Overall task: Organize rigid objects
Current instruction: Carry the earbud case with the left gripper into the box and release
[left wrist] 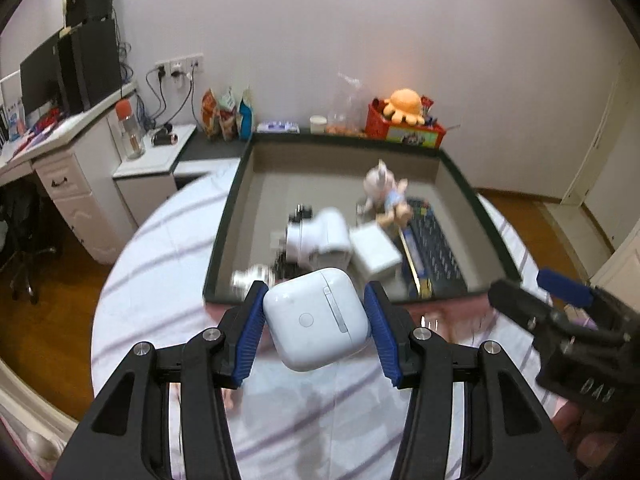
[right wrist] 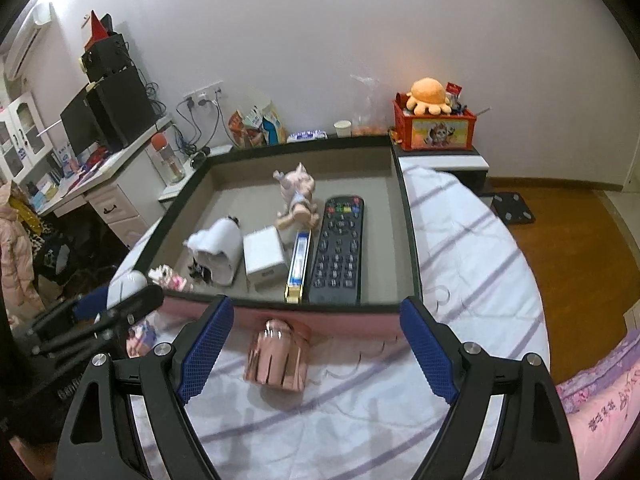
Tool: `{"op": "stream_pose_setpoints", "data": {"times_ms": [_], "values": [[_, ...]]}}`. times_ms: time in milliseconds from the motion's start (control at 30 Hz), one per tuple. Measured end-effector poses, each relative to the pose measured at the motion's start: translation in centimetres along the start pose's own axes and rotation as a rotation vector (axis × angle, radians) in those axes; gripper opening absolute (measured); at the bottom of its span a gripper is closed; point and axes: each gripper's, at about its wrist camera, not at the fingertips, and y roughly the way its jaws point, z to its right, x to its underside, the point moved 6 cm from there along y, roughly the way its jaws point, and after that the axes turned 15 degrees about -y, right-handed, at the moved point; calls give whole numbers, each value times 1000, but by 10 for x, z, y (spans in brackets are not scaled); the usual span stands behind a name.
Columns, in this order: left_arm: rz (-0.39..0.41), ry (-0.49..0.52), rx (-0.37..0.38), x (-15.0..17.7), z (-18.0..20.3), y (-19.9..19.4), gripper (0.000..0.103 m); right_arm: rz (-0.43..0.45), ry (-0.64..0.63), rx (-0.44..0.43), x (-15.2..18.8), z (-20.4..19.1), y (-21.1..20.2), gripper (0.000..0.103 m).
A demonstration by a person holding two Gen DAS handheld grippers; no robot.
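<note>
Between the blue pads of the left gripper [left wrist: 316,320] sits a white earbud case [left wrist: 316,322], pinched at its sides and held clear of the striped bedsheet [left wrist: 160,248], just short of the tray [left wrist: 224,216]. The tray already holds a remote [right wrist: 338,248], a white charger block [right wrist: 264,258], a white bottle [right wrist: 218,250], a boxed tube [right wrist: 299,264], a toy figure [right wrist: 296,200] and a small piece at the near left corner that is probably another toy, too blurred to name. So most sorting looks done. Left on the sheet is a pink jar [right wrist: 278,360], lying on its side between the spread, empty jaws of the right gripper [right wrist: 318,352]. The case and then the jar appear to be the remaining items.
</note>
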Motion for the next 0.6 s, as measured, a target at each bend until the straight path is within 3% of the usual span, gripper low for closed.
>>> {"op": "stream_pose_setpoints", "data": {"times_ms": [167,367,600], "values": [[4,4,6,-20,11,22,50,16,10,8,-13,9,6,86],[-42,-13,-15,-17,8,62,50,-4,29,27,-14,22,18,86],[-57,-4,-31,-8,2,76,50,-33,47,27,-10,29,33,86]]}}
